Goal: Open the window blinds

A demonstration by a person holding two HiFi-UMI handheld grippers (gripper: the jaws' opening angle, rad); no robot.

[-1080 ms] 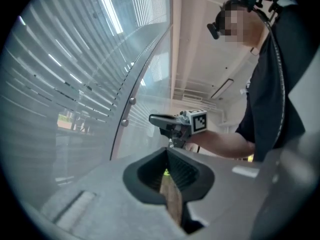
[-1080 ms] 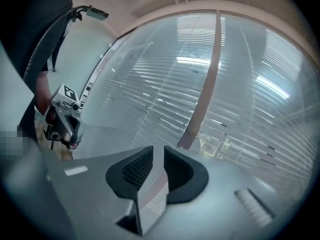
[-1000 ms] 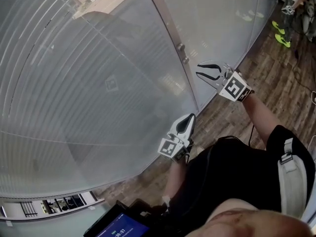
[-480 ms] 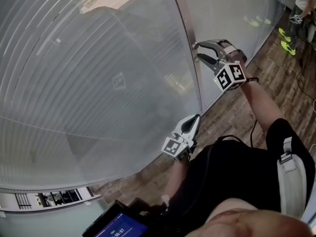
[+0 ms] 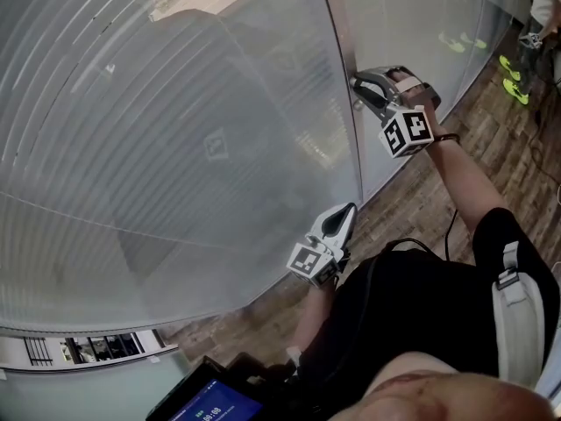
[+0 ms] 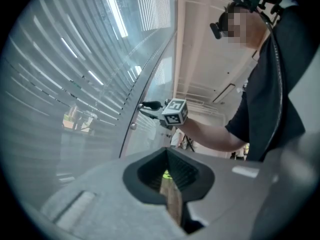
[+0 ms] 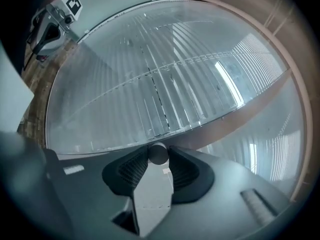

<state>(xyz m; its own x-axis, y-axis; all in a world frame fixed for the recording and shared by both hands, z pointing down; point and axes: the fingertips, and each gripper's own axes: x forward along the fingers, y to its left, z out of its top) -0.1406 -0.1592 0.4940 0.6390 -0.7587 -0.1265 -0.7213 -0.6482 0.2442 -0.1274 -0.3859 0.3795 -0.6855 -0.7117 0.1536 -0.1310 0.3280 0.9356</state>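
The window blinds (image 5: 175,147) are closed horizontal slats behind glass. A metal frame post (image 5: 349,130) runs down beside them. My right gripper (image 5: 358,84) reaches up to the post. In the right gripper view a small round knob (image 7: 158,154) sits between the gripper's (image 7: 158,160) ribbed pads. The jaws are closing and both pads touch the knob. In the left gripper view a second knob (image 6: 133,126) shows lower on the post, below the right gripper (image 6: 141,105). My left gripper (image 5: 340,219) hangs low near the glass, shut and empty.
Wood-plank floor (image 5: 456,147) runs along the window's foot. Another person in bright yellow-green shoes (image 5: 513,64) stands at the far right. A dark device with a lit screen (image 5: 210,402) sits at the bottom edge, by my body.
My right gripper rose toward the post, rolled over, opened wide, then brought its jaws in around the knob. My left gripper stayed where it was.
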